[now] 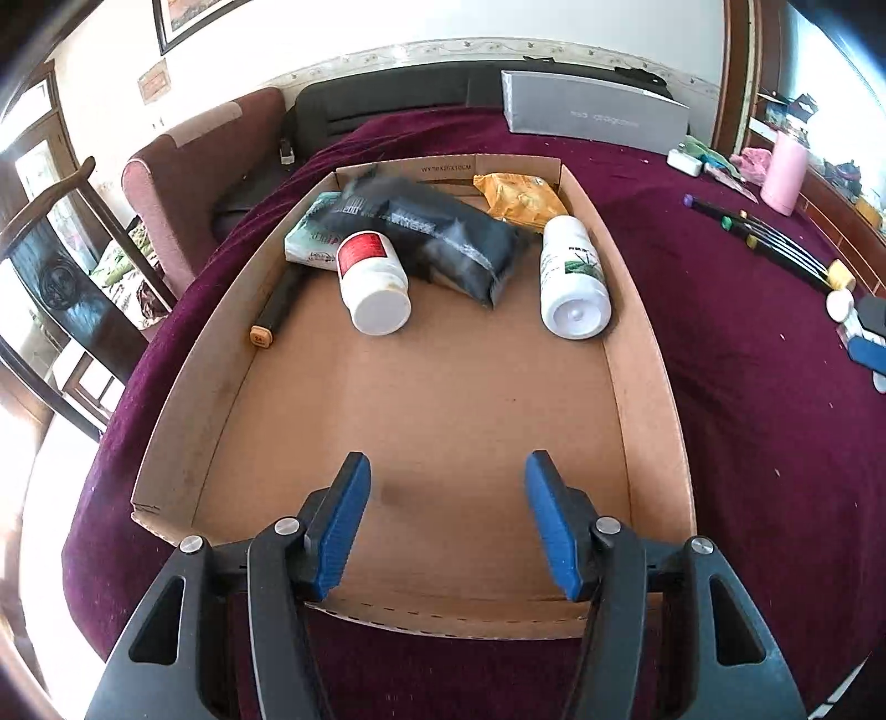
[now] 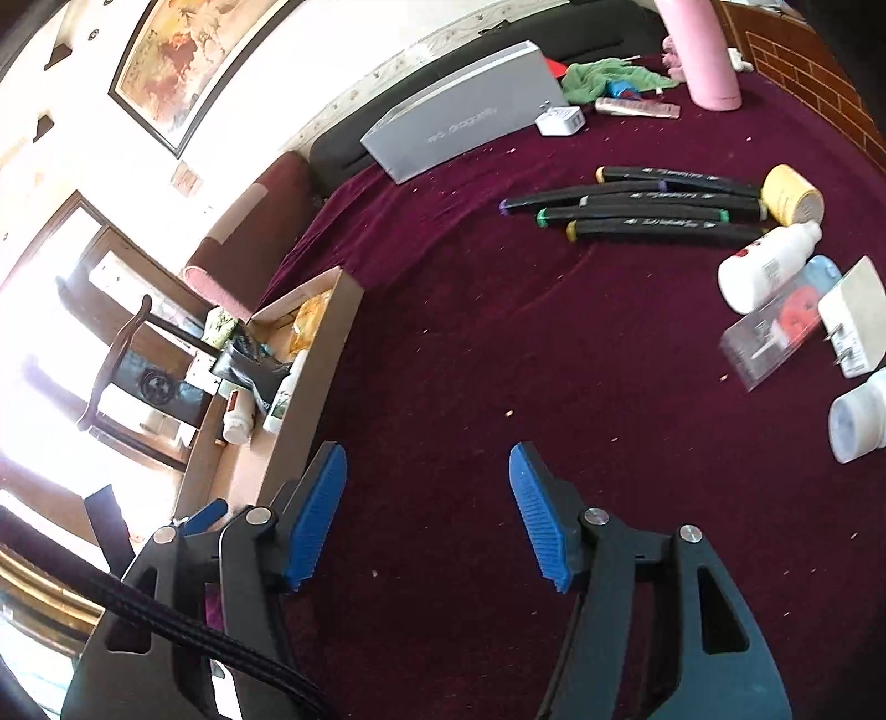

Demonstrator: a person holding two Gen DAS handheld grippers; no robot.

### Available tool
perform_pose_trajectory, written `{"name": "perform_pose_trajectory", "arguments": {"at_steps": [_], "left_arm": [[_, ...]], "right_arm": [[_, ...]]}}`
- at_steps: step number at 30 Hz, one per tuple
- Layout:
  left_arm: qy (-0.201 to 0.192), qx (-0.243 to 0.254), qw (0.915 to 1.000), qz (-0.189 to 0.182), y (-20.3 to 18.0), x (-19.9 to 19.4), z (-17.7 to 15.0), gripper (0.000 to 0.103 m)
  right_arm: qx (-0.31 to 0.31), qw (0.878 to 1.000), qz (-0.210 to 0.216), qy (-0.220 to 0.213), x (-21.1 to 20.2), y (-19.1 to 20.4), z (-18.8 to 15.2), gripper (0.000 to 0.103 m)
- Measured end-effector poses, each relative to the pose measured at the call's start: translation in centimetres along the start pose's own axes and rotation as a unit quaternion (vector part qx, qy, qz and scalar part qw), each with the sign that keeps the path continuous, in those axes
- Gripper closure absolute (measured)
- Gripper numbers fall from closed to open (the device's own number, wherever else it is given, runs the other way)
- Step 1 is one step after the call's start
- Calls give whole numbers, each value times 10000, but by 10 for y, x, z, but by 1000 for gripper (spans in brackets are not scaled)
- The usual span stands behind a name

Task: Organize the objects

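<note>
A shallow cardboard tray [image 1: 645,387] lies on the maroon cloth. At its far end lie a white bottle with a red label [image 1: 374,282], a white bottle with a green label [image 1: 573,277], a black pouch [image 1: 437,232], a yellow packet [image 1: 520,199], a green-white pack [image 1: 310,232] and a black marker with an orange cap [image 1: 274,313]. My left gripper [image 1: 447,476] is open and empty over the tray's near end. My right gripper [image 2: 427,465] is open and empty over bare cloth, right of the tray [image 2: 315,387]. Several black markers [image 2: 637,213] lie far right.
A white bottle [image 2: 764,266], yellow roll [image 2: 789,194], clear packet [image 2: 775,338], white plug [image 2: 855,321] and white jar [image 2: 861,415] lie at the right. A grey box [image 2: 465,111], pink tumbler [image 2: 706,50] and green cloth [image 2: 603,75] sit at the back. Chairs [image 1: 72,266] stand left of the table.
</note>
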State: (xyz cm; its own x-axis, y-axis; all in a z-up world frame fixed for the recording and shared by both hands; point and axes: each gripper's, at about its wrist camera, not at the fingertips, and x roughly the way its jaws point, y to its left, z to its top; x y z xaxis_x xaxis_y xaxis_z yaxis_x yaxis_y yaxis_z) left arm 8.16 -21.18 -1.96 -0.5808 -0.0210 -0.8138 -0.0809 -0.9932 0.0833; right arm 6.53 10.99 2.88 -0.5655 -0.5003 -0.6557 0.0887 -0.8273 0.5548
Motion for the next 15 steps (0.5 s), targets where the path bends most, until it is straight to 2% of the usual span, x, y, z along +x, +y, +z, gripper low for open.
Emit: {"name": "perform_pose_trajectory", "arguments": {"at_steps": [4,7,12,15], "left_arm": [[-16,81,9999,-111,-1,-7,-11,51],[-133,-42,9981,-595,6,-21,-8,51],[-698,-288,9922,-988,8,-51,10,51],[-952,-231,9851,-1413,-7,-68,26,51]], "right_arm": [[-103,9999,-43,-19,-4,4,-1,42],[-91,9999,-17,-91,-10,2,-2,42],[23,9995,-68,-305,-26,-11,5,42],[165,9982,-190,-541,-45,-28,14,42]]}}
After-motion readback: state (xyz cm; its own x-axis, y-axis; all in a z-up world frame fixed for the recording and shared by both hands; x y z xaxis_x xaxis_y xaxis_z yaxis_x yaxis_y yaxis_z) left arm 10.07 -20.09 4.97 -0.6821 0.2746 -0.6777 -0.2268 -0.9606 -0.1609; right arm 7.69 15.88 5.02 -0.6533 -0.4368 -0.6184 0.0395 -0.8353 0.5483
